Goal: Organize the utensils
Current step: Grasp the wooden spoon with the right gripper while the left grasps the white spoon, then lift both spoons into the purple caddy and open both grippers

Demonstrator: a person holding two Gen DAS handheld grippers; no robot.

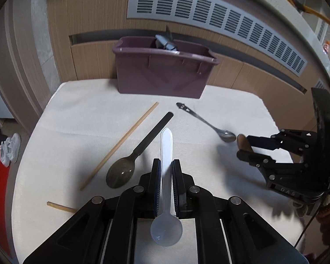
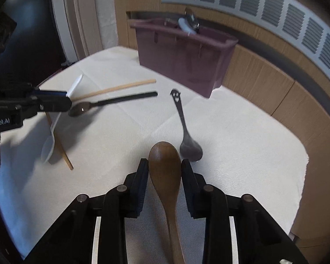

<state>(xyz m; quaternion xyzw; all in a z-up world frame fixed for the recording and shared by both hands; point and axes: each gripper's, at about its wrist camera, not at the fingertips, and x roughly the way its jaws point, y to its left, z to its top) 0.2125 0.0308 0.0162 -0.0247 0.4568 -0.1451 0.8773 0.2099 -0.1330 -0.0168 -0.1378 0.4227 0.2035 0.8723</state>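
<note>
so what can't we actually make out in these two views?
- Contents of the purple bin: both views, its front wall hides all but some tips above the rim.
- Short chopstick: left wrist view, left tongs cover one end.
- Wooden spoon handle end: right wrist view, cut off by the bottom edge.

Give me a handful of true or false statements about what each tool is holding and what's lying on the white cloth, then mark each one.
1. The left tool grips a white plastic spoon by its handle. True.
2. The right tool is empty. False: it is shut on a brown wooden spoon.
3. The purple bin stands at the far edge of the white cloth. True.
4. The dark spoon with a flat black handle is inside the bin. False: it lies on the cloth.
5. The small metal spoon lies on the cloth. True.
</note>
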